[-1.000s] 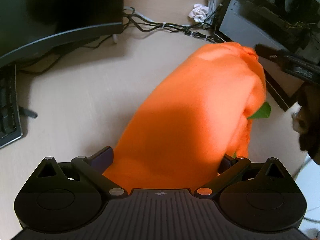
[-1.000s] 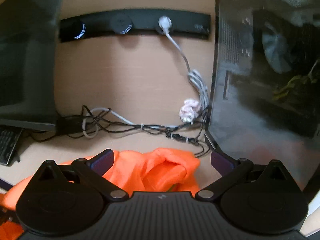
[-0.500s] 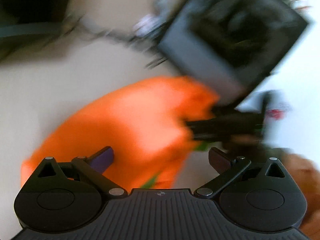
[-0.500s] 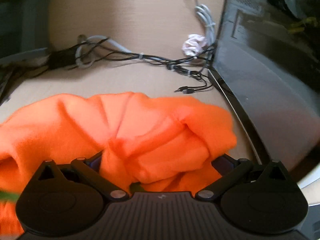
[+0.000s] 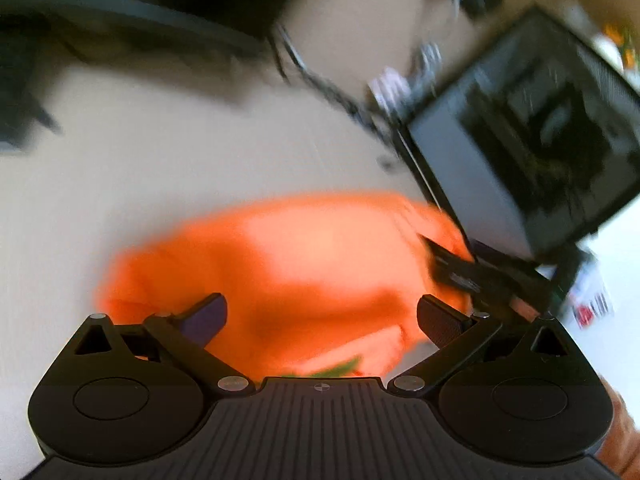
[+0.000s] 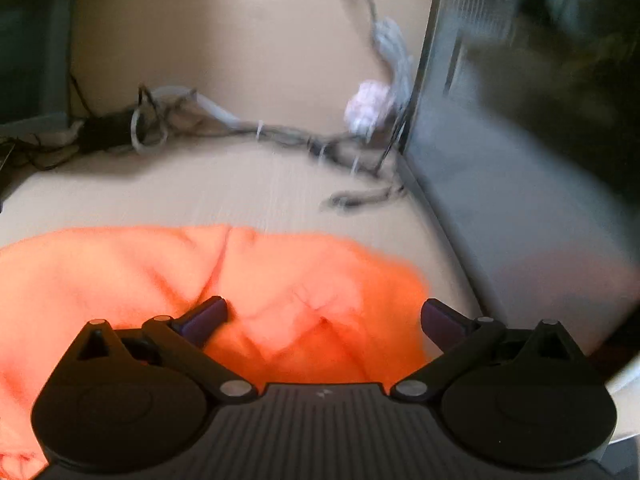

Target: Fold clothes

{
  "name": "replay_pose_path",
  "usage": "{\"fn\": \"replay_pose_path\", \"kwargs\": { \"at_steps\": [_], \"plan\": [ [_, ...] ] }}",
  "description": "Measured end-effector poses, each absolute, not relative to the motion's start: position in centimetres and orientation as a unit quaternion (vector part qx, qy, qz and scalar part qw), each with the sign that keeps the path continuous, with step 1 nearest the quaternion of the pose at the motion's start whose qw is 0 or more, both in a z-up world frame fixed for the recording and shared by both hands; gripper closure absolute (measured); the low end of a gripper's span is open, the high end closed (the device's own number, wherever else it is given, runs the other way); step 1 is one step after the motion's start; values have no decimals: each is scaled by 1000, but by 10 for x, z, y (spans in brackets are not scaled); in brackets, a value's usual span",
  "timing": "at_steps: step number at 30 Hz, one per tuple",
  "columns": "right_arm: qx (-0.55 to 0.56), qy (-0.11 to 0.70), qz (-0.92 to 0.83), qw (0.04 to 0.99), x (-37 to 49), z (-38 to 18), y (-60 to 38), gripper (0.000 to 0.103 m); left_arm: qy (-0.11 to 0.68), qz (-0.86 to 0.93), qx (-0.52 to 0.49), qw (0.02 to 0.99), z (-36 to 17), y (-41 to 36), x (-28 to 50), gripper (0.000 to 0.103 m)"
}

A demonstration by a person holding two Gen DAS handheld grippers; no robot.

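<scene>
An orange garment (image 5: 312, 264) lies bunched in a low heap on the pale wooden desk (image 5: 160, 184); the left wrist view is blurred. My left gripper (image 5: 320, 316) hovers over its near side, open, with cloth below the gap and a green label (image 5: 336, 369) peeking out. The black body of the other gripper (image 5: 460, 276) sits at the heap's right end. In the right wrist view the orange garment (image 6: 280, 280) fills the lower left. My right gripper (image 6: 322, 318) is open above it, its left fingertip (image 6: 206, 316) touching a fold.
A dark computer case (image 6: 500, 160) stands close on the right, also seen as the case (image 5: 520, 160) in the left wrist view. Tangled cables (image 6: 260, 132) and a crumpled tissue (image 6: 368, 108) lie behind the garment. A monitor base (image 5: 120, 4) stands at the far left.
The garment has gone from a long raised stretch to a low heap on the desk. Both cameras have swung, and the right gripper now sits lower, over the cloth.
</scene>
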State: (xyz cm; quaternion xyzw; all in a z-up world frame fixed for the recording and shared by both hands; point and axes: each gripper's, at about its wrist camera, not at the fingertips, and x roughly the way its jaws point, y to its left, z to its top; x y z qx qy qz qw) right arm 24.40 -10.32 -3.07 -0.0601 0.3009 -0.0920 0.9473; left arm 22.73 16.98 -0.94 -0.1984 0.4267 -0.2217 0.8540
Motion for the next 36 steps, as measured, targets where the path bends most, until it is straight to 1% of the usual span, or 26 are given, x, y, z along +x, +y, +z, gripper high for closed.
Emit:
{"fn": "replay_pose_path", "kwargs": {
  "at_steps": [2,7,13,14,18,20,21,23,24,25,27,29,30,31,32,33,35,36],
  "plan": [
    [-85,249,-32,964,217,-2,-76,1,411,-177,-206,870,-1,190,217,0],
    [-82,256,212,939,179,3,1,1,424,-93,-269,860,-14,224,208,0],
    [-174,264,239,918,184,-45,60,1,438,-94,-307,840,-20,220,196,0],
    [-165,258,238,922,187,-42,57,1,441,-95,-314,835,-21,221,193,0],
    [-116,176,199,957,182,-6,39,1,451,-115,-338,818,-27,227,191,0],
    [-85,164,202,962,188,13,31,1,451,-134,-352,809,-31,228,196,0],
    [-72,175,205,960,195,14,29,4,453,-142,-359,804,-32,227,199,0],
    [-52,230,199,951,212,2,25,21,457,-156,-371,793,-34,223,204,0],
    [-40,256,196,946,219,-5,22,38,461,-164,-376,787,-36,220,206,0],
    [-23,278,194,940,220,-13,15,43,466,-173,-381,780,-38,217,208,0],
    [9,320,191,928,221,-29,1,45,480,-185,-381,769,-44,206,212,0],
    [-7,333,198,922,216,-45,-1,43,491,-193,-372,764,-48,193,218,0],
    [-17,338,202,919,212,-52,-1,41,495,-196,-366,763,-49,186,222,0],
    [-40,328,213,920,203,-54,3,36,497,-201,-361,763,-49,179,225,0],
    [-51,325,220,918,201,-55,5,33,495,-209,-358,763,-46,173,229,0],
    [-47,325,223,918,200,-52,4,28,491,-218,-358,763,-42,168,232,0],
    [-27,315,227,921,194,-40,3,24,479,-244,-357,764,-29,157,239,0],
    [-20,308,230,923,190,-35,3,17,472,-257,-356,764,-22,152,242,0]
  ]
}}
